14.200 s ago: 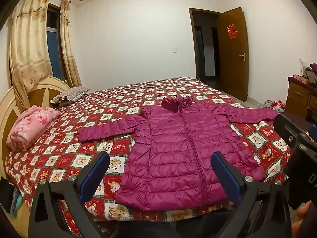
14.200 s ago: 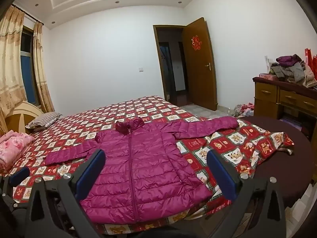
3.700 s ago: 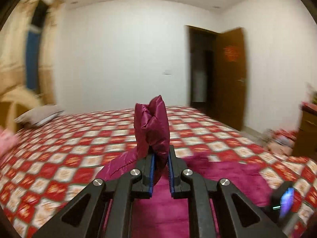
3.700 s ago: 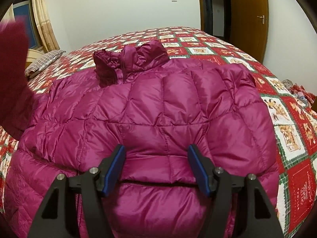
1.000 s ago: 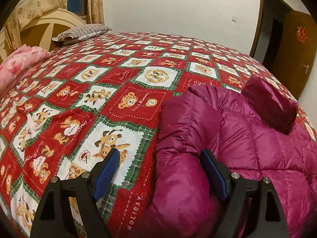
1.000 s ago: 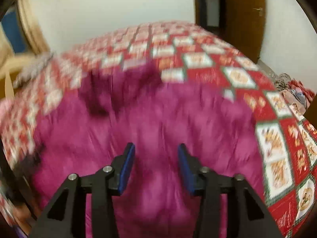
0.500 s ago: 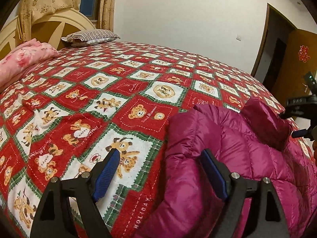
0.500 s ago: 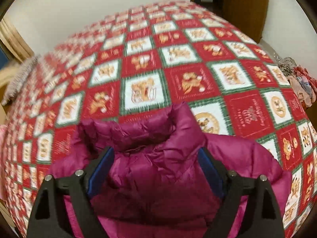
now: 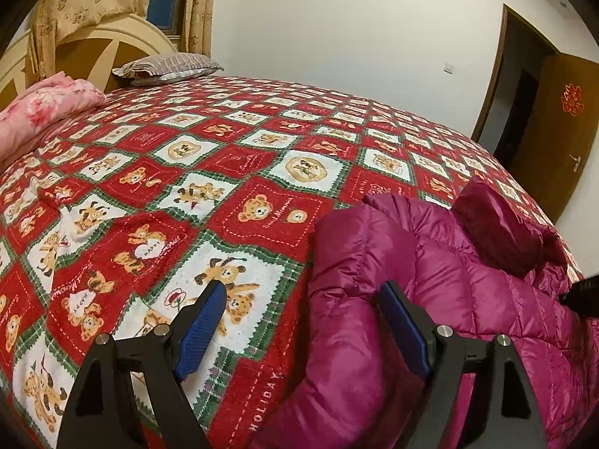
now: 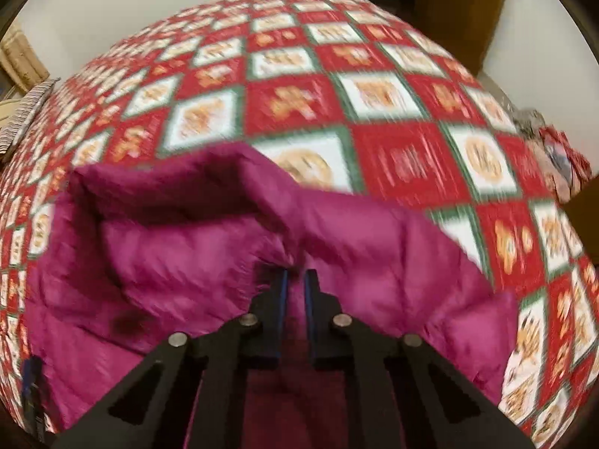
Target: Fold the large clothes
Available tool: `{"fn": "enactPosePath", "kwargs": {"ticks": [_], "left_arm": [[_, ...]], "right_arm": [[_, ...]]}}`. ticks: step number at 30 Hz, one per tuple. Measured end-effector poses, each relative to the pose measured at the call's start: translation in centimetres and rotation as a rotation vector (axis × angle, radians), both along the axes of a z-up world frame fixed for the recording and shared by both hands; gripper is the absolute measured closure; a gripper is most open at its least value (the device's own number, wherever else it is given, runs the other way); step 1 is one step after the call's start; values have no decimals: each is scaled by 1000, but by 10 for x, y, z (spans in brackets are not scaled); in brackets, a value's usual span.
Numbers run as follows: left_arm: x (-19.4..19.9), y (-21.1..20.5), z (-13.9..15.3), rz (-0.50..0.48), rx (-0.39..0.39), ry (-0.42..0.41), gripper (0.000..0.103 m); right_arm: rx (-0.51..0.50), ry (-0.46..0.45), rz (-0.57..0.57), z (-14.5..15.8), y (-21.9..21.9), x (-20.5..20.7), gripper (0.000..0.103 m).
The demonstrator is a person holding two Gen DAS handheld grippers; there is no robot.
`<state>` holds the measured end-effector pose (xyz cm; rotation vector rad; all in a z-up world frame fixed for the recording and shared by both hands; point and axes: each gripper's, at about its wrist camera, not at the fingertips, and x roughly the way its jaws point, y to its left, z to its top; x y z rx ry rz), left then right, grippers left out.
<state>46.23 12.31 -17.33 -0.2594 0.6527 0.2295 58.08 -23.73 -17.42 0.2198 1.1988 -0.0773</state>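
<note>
Counting near to far, there are two claws, one jacket, one bed cover, one pink blanket and one pillow. The left claw (image 9: 303, 321) is wide open and holds nothing; its right finger touches the near left edge of the jacket (image 9: 430, 280), and its left finger hangs over the bed cover (image 9: 209, 172). The right claw (image 10: 294, 280) is squeezed almost shut on a pinch of the jacket (image 10: 179, 262) near its collar, though this view is blurry. The jacket is puffy, shiny and dark pink, with stitched lines. It lies bunched on the near right part of the bed. Far left sit the pink blanket (image 9: 45, 108) and, farther back, the striped pillow (image 9: 168, 67).
</note>
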Motion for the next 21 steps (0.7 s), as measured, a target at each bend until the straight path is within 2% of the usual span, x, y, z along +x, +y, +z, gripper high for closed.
{"fn": "enactPosePath", "kwargs": {"ticks": [2, 4, 8, 11, 13, 16, 20, 21], "left_arm": [[-2, -2, 4, -16, -1, -11, 19], [-1, -5, 11, -57, -9, -14, 19], [14, -21, 43, -160, -47, -14, 19], [41, -51, 78, -250, -26, -26, 18], [68, -73, 87, -292, -15, 14, 13], [120, -102, 72, -337, -27, 154, 13], [156, -123, 37, -292, -34, 282, 16], [154, -124, 33, -278, -39, 284, 36]], "right_arm": [[47, -52, -26, -5, -10, -9, 99], [40, -113, -18, -7, -11, -18, 103], [-119, -282, 36, -14, 9, -40, 103], [-171, -296, 40, -12, 15, -40, 103], [-158, -306, 36, -12, 12, -40, 103], [-112, -320, 25, -13, 5, -42, 103], [-81, -335, 16, -15, 4, -44, 103], [-73, -337, 14, -15, 4, -44, 103]]}}
